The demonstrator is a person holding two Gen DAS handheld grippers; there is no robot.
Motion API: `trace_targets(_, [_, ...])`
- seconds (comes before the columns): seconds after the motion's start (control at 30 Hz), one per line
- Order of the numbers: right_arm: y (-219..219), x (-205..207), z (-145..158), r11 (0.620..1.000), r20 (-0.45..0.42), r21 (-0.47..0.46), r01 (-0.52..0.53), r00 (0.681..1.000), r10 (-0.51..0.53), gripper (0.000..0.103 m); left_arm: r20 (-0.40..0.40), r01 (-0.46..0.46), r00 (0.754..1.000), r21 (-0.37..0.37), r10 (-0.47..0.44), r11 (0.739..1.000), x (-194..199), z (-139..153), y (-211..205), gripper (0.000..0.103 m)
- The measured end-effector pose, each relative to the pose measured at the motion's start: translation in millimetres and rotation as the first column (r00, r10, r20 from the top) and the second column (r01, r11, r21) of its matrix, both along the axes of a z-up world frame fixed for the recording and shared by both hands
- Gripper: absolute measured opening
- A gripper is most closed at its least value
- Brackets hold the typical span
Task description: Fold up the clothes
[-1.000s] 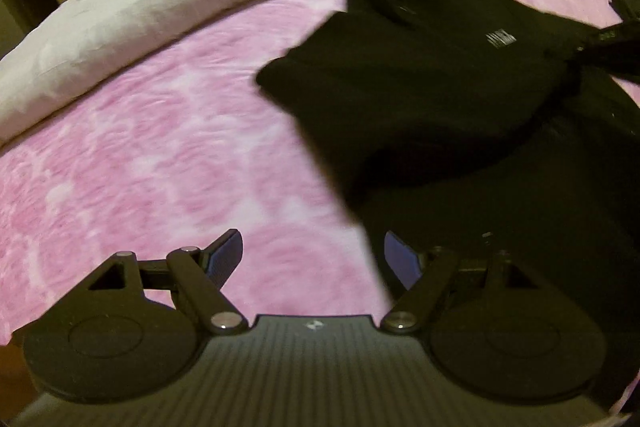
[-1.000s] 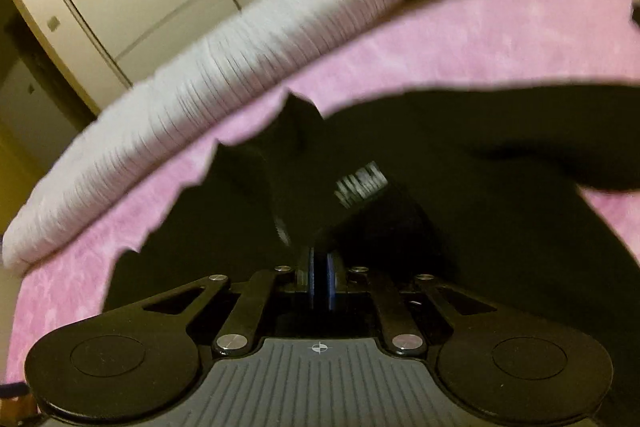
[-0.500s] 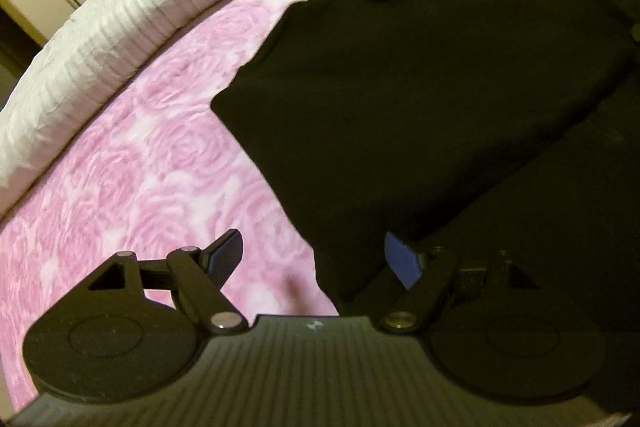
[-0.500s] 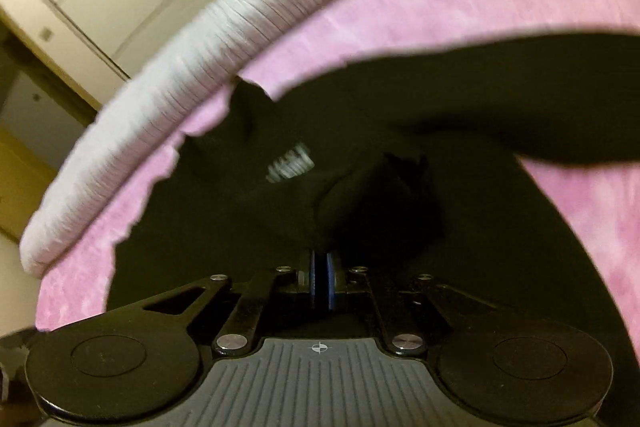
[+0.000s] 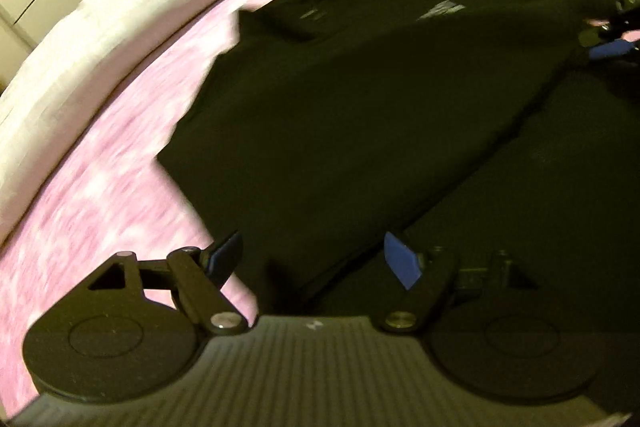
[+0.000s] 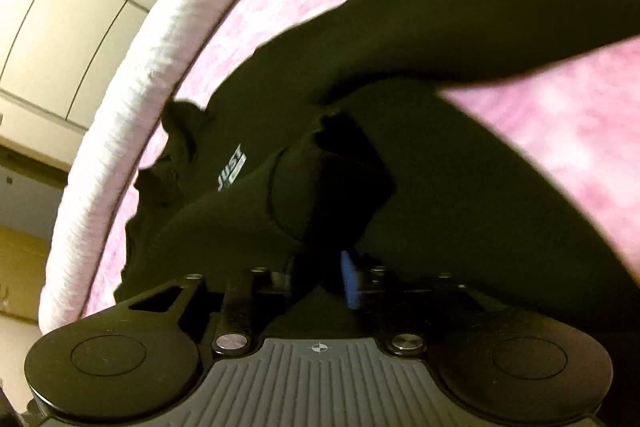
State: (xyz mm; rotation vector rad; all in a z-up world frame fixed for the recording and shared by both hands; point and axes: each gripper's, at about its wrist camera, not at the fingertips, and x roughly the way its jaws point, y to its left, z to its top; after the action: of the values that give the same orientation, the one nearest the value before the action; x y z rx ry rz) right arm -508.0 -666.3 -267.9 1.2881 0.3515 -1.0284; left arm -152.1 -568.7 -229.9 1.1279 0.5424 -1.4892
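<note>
Right wrist view: black shirt [image 6: 460, 187] lay spread on the pink bedspread [image 6: 560, 131], one sleeve folded across. Our right gripper [image 6: 320, 267] had just been opening, sleeve cuff loose between its jaws; left gripper [image 5: 312, 259] hung open. Next we'd judge: grab the other side.

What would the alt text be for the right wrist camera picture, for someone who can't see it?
A black top with small pale lettering lies on a pink bedspread, one sleeve folded in across its chest. The right tool at the bottom edge has just been opening, with the sleeve's cuff end still bunched between its jaws. A white quilt runs along the bed's far side.
</note>
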Motion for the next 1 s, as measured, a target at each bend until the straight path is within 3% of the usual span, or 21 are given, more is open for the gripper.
trace_targets(0.17, [3.0, -73.3, 25.9, 0.986, -0.041, -0.068, 0.149, 0.987, -0.152, 0.046, -0.042, 0.156, 0.987, -0.001, -0.156, 0.988, -65.4, -2.4, -28.9, 0.075])
trace_targets(0.27, [-1.1, -138.1, 25.8, 0.953, -0.099, -0.102, 0.286, 0.950, -0.295, 0.049, -0.061, 0.232, 0.971, -0.009, -0.232, 0.973, -104.2, -2.9, -47.1, 0.075])
trace_targets(0.4, [-10.0, -224.7, 11.8, 0.862, -0.114, -0.116, 0.493, 0.856, -0.505, 0.050, -0.058, 0.300, 0.952, -0.007, -0.300, 0.954, -139.4, -2.6, -65.3, 0.075])
trace_targets(0.53, [-15.9, -295.7, -6.5, 0.730, -0.051, -0.106, 0.676, 0.729, -0.683, 0.050, -0.033, 0.348, 0.937, 0.003, -0.347, 0.938, -164.7, -5.6, -75.8, 0.075])
trace_targets(0.7, [-31.0, -330.8, -13.5, 0.669, -0.012, -0.137, 0.731, 0.674, -0.739, 0.049, -0.005, 0.352, 0.936, 0.031, -0.352, 0.935, -173.3, -11.2, -78.3, 0.075])
trace_targets(0.77, [-40.4, -329.9, -16.3, 0.676, -0.023, -0.151, 0.721, 0.681, -0.732, 0.048, 0.003, 0.348, 0.938, 0.033, -0.348, 0.937, -170.8, -10.8, -75.9, 0.075])
trace_targets(0.8, [-45.5, -327.2, -13.6, 0.688, -0.054, -0.151, 0.709, 0.689, -0.722, 0.020, 0.007, 0.345, 0.938, 0.035, -0.346, 0.938, -169.5, -10.7, -74.7, 0.075])
trace_targets(0.83, [-51.0, -323.2, -9.9, 0.702, -0.094, -0.148, 0.697, 0.697, -0.711, 0.010, 0.010, 0.343, 0.939, 0.036, -0.343, 0.939, -168.2, -10.5, -73.5, 0.075])
trace_targets(0.9, [-57.8, -299.0, 6.8, 0.746, -0.161, -0.184, 0.640, 0.729, -0.665, 0.010, 0.015, 0.332, 0.943, 0.035, -0.332, 0.943, -163.8, -8.9, -70.4, 0.075])
trace_targets(1.0, [-67.6, -236.9, 55.2, 0.856, -0.236, -0.326, 0.402, 0.842, -0.486, 0.010, 0.001, 0.273, 0.962, 0.013, -0.273, 0.962, -145.1, 1.1, -60.5, 0.075])
